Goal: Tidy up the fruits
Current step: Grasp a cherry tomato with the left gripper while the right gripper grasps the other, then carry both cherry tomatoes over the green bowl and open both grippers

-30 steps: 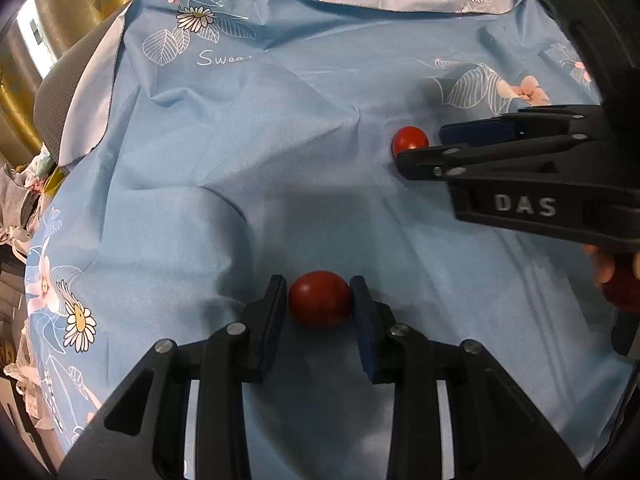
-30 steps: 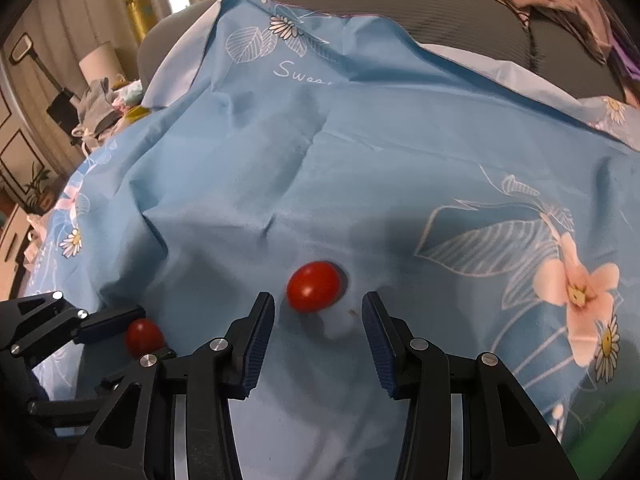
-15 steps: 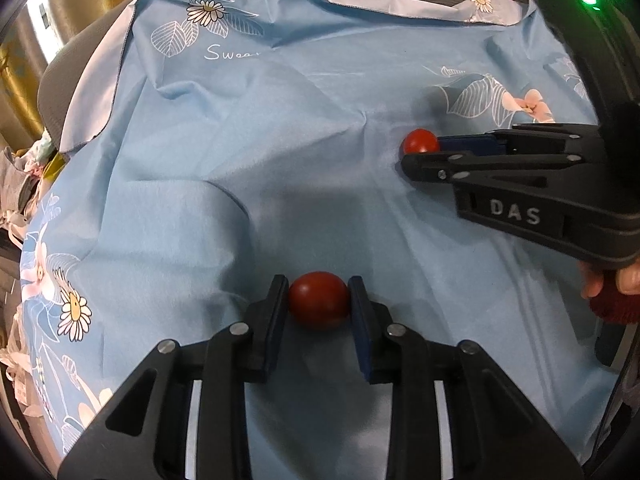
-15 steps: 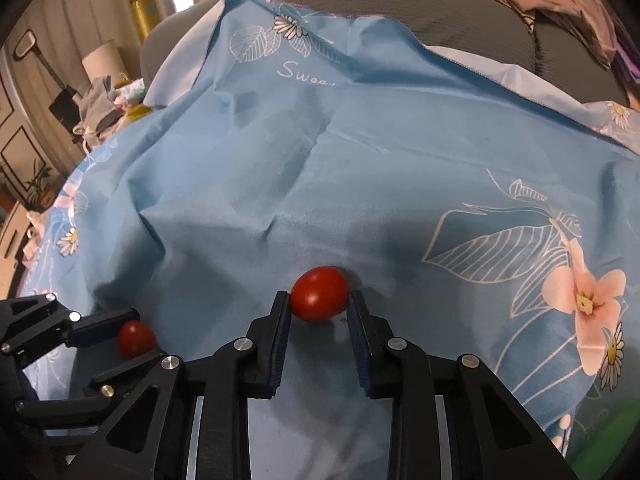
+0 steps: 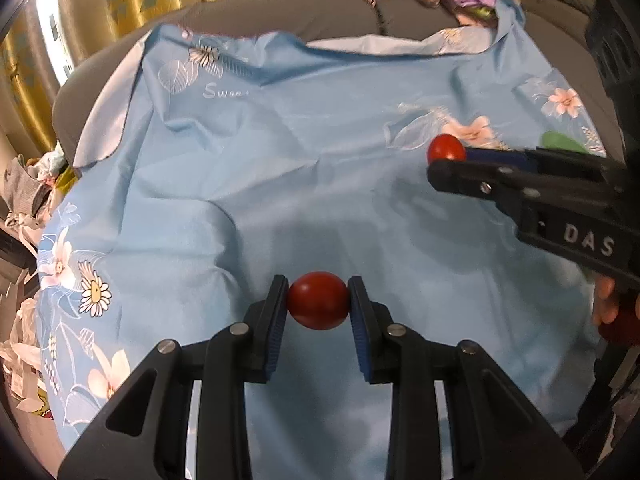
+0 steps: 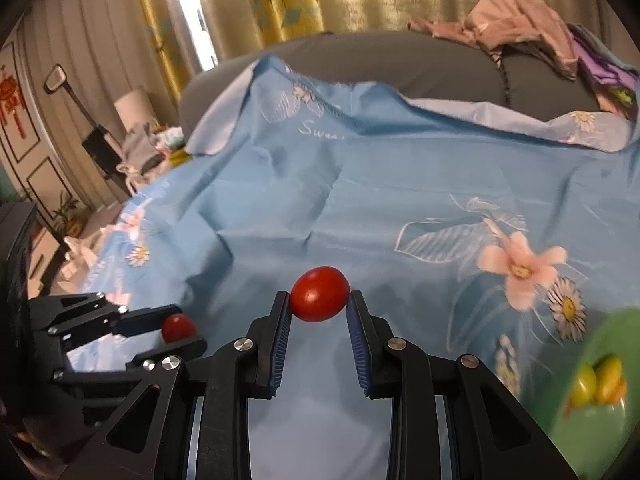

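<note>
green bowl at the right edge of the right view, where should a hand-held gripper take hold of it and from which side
Grip the green bowl by its near rim, coming from above with one finger inside, one outside. The thin upturned wall suits a pinch, and the yellow fruits fill its middle.

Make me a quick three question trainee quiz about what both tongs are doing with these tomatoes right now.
1. True or false: the left tongs are empty.
2. What do the right tongs grip? A) tomato B) yellow fruit C) cloth
3. Fill in: the green bowl holds ____ fruits.

Key: 1 false, they clamp a red tomato. 2 A, another tomato, above the blue floral cloth. 3 yellow.
</note>
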`<state>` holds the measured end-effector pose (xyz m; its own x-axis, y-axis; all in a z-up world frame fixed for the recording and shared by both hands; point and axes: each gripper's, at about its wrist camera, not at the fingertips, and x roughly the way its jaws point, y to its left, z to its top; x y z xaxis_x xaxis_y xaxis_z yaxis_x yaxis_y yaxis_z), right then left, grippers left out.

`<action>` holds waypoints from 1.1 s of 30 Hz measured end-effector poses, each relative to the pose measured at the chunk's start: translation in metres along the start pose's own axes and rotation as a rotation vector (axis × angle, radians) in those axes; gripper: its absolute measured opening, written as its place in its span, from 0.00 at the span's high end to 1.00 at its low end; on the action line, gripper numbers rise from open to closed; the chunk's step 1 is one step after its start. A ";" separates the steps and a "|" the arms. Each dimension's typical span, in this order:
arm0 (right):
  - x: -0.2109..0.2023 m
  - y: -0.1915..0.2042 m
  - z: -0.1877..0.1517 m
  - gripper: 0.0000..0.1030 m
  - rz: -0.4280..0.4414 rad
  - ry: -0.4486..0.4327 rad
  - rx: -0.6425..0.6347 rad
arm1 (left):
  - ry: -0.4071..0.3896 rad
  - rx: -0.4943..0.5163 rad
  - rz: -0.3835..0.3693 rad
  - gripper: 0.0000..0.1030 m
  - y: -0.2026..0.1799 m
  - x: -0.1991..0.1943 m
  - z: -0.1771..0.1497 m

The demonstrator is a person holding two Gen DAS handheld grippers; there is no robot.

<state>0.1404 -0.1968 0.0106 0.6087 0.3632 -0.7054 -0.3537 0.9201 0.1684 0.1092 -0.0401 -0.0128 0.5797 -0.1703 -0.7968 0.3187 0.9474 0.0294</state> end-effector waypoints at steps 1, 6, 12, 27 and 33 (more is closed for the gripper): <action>-0.008 0.000 -0.002 0.70 -0.001 -0.010 0.002 | -0.010 0.005 -0.003 0.71 -0.005 -0.008 -0.001; -0.047 0.004 -0.017 0.70 -0.007 -0.053 0.007 | -0.040 0.020 -0.011 0.71 -0.025 -0.033 -0.008; -0.086 0.001 -0.039 0.70 -0.010 -0.090 0.027 | -0.054 0.048 -0.028 0.71 -0.052 -0.053 -0.015; -0.151 -0.031 -0.071 0.70 -0.052 -0.178 0.092 | -0.107 0.136 -0.062 0.71 -0.117 -0.085 -0.005; -0.164 -0.044 -0.077 0.70 -0.061 -0.204 0.120 | -0.115 0.171 -0.069 0.71 -0.138 -0.087 0.005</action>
<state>0.0015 -0.3085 0.0653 0.7616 0.3177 -0.5649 -0.2329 0.9475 0.2189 0.0181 -0.1576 0.0552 0.6309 -0.2722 -0.7266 0.4777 0.8742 0.0872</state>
